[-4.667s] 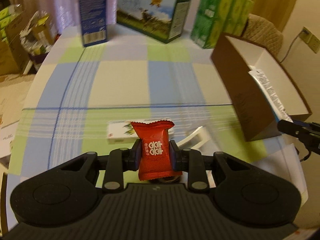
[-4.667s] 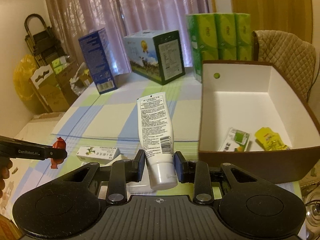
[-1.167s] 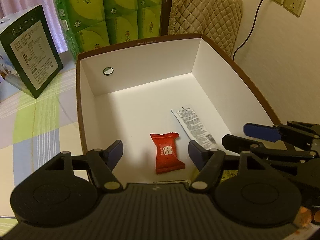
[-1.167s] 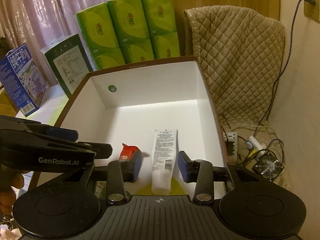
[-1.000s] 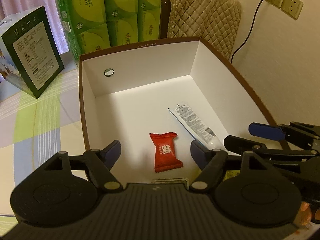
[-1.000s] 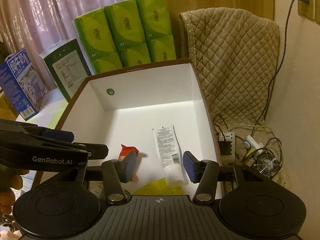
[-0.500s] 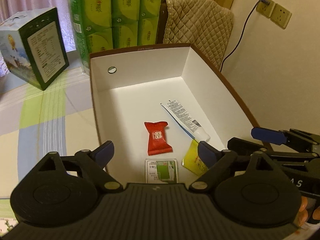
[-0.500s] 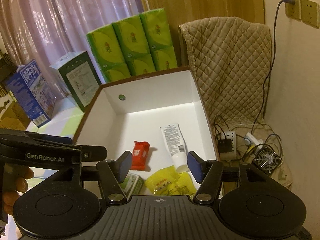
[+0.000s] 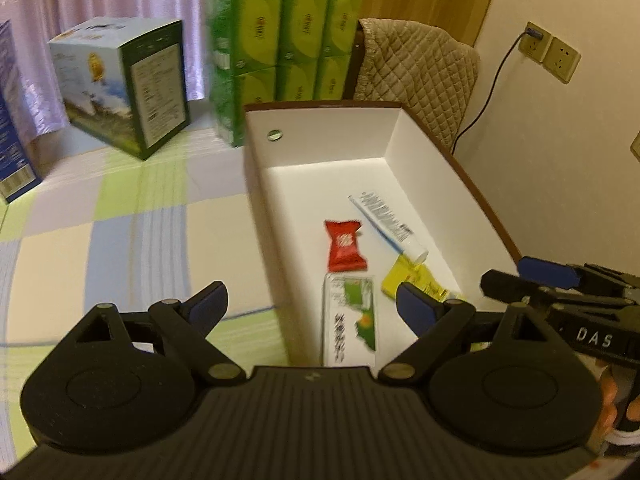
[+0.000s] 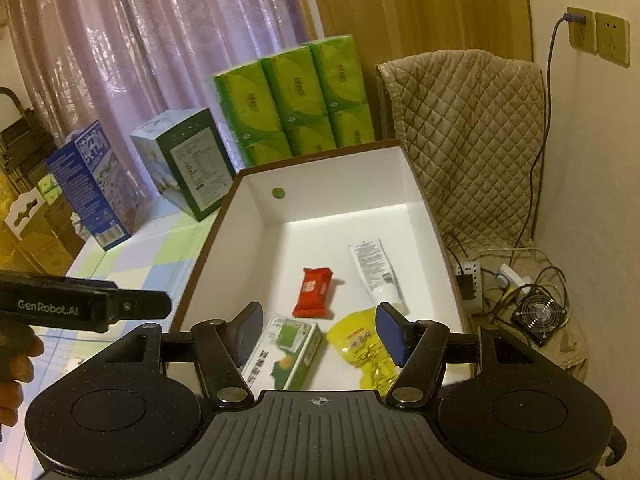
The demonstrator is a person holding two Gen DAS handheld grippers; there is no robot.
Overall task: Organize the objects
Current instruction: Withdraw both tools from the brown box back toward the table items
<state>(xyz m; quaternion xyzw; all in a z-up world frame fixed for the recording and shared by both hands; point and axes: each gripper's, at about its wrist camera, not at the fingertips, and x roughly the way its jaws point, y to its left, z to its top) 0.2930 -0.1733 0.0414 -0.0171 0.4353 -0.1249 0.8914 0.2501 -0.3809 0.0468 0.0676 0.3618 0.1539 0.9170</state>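
Checked in pale blue, green and cream, the tablecloth carried a blue carton at far left, cut off by the frame in the left wrist view, then a green-sided box and stacked green tissue packs before lilac curtains. To their right sat the brown box with its white interior, and beyond it a chair under a quilted cover. The left gripper hovered level over the box's near left wall, fingers spread wide and holding nothing. The right gripper hung above the box's near end, likewise wide apart and empty; a hand showed only at the frame edge. Inside the box lay a red candy packet, a white tube beside it, a green-and-white carton and a yellow sachet, the last two partly hidden by the gripper's body. Print on every label was too blurred to read.
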